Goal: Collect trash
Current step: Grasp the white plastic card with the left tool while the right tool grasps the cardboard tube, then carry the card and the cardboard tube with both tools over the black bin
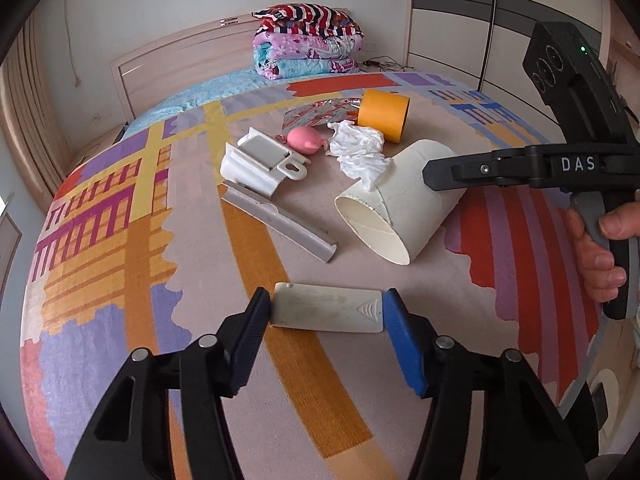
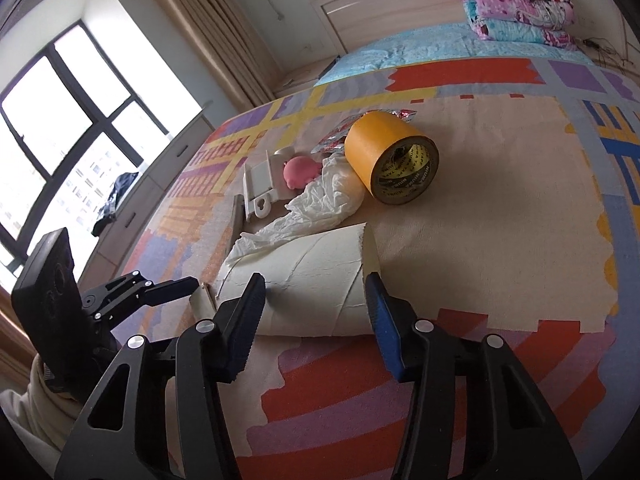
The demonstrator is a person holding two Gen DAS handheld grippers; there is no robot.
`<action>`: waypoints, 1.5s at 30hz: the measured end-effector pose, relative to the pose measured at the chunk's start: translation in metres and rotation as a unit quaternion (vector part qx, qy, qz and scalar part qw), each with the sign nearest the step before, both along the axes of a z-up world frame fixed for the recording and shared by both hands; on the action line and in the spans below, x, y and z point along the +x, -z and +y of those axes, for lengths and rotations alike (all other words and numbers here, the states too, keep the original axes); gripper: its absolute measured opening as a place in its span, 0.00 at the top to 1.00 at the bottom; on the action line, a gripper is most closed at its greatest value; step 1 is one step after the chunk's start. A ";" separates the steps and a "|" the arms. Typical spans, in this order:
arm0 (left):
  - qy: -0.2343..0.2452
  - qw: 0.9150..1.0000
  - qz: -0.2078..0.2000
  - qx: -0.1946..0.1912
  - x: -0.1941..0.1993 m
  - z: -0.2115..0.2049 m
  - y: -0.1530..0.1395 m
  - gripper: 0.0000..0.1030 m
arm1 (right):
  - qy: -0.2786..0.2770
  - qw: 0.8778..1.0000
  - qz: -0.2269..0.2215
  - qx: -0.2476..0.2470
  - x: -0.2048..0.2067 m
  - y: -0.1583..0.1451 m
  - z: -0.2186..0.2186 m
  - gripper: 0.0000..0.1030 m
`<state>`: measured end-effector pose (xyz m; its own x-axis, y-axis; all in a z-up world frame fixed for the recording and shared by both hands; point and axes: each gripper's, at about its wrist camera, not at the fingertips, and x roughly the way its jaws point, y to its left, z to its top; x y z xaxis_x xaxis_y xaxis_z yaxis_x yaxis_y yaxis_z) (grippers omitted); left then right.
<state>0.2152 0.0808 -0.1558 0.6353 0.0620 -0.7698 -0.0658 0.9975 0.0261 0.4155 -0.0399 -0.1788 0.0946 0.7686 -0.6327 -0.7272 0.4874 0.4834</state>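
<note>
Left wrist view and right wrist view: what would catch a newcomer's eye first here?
Probably the litter on the bright patterned bedspread: a big white cardboard tube lying on its side, an orange tape roll behind it, crumpled white tissue between them. Next, the two tools: the left tool brackets a flat white tag, the right tool straddles the tube.
</note>
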 end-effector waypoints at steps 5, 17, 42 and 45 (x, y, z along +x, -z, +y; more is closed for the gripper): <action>0.001 1.000 0.000 0.001 -0.003 -0.001 0.000 0.46 | -0.001 1.000 0.015 0.022 0.001 -0.004 -0.008 0.73; -0.012 1.000 -0.017 -0.014 -0.029 0.000 -0.014 0.46 | -0.020 0.998 0.014 0.059 -0.025 -0.033 -0.027 0.95; -0.008 0.997 -0.073 -0.039 -0.117 -0.050 -0.067 0.46 | -0.035 0.996 -0.076 0.022 -0.143 -0.075 -0.087 0.97; -0.001 0.996 -0.081 -0.047 -0.132 -0.063 -0.068 0.46 | -0.044 0.996 -0.075 0.017 -0.162 -0.070 -0.091 0.97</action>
<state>0.0829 0.0181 -0.0874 0.7517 -0.0041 -0.6595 -0.0637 0.9949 -0.0788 0.2534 -0.1313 -0.1088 0.1182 0.7983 -0.5906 -0.8319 0.4043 0.3800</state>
